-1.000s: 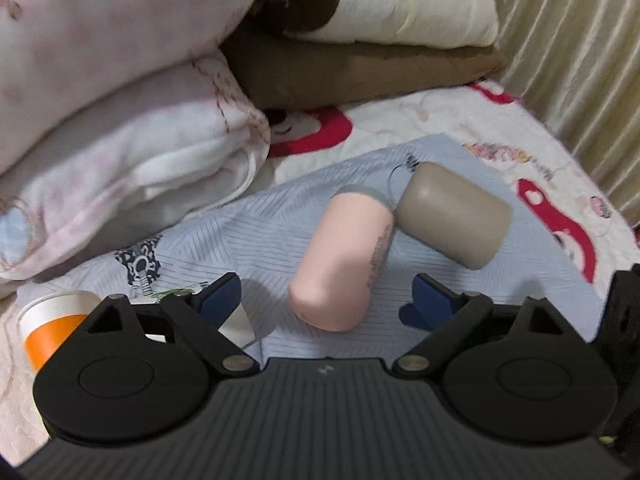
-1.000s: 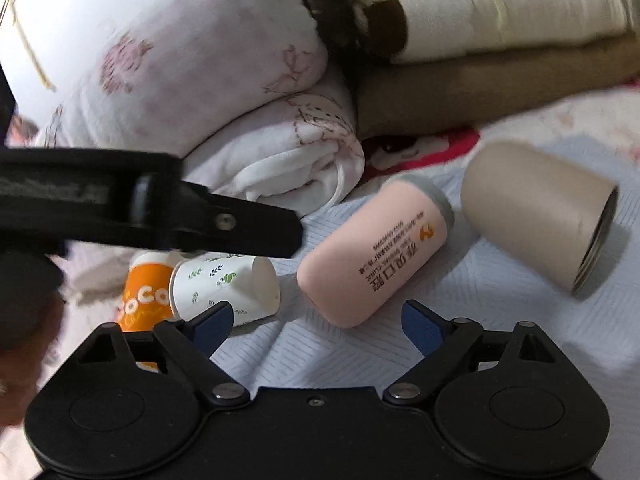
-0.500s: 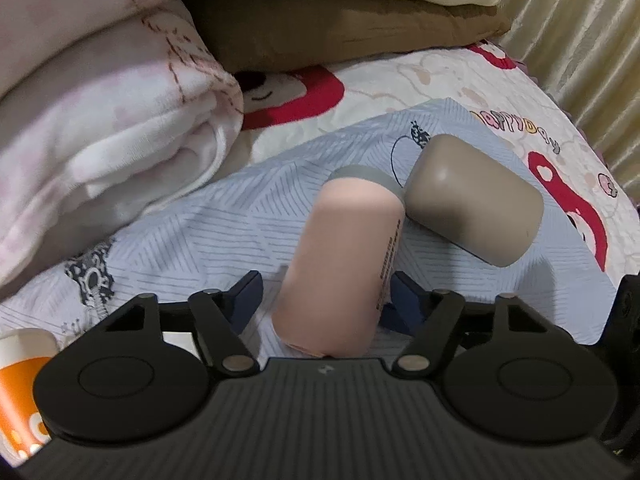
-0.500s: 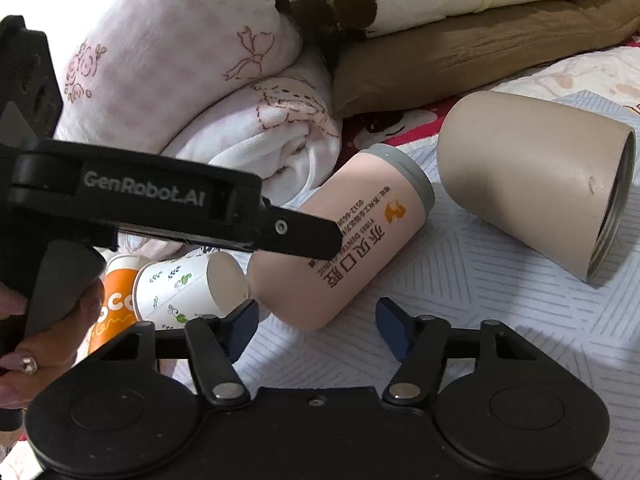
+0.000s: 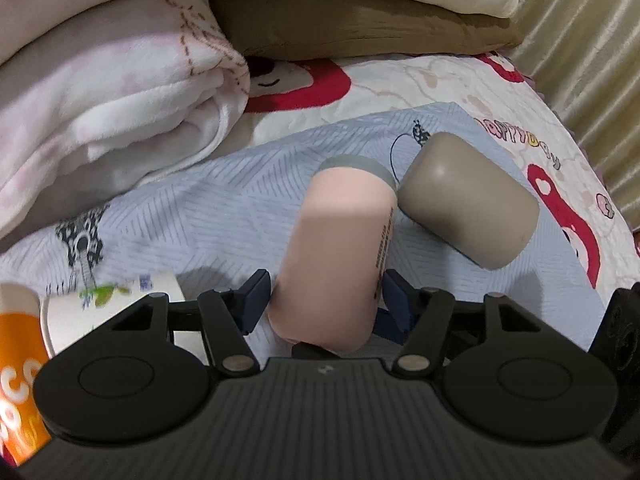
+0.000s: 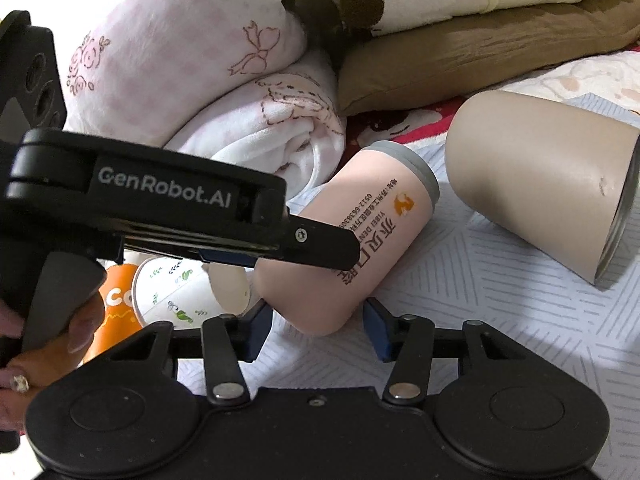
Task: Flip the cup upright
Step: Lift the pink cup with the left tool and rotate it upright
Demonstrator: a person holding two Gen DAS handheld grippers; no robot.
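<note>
A pink cup (image 5: 340,248) with a grey rim lies on its side on the light blue cloth (image 5: 208,216); it also shows in the right wrist view (image 6: 360,248). My left gripper (image 5: 325,307) has its blue pads against both sides of the cup's closed end. In the right wrist view the left gripper (image 6: 320,246) reaches across onto the cup. My right gripper (image 6: 318,330) is open, its pads either side of the cup's near end with a gap.
A taupe tumbler (image 5: 468,200) lies on its side right of the pink cup, mouth to the right (image 6: 548,184). A white leaf-print paper cup (image 6: 188,292) and an orange cup (image 5: 20,376) lie at the left. Folded blankets (image 5: 112,112) and pillows (image 5: 352,24) stand behind.
My left gripper moved forward and closed onto the pink cup's near end. My right gripper came closer to the cup and narrowed a little.
</note>
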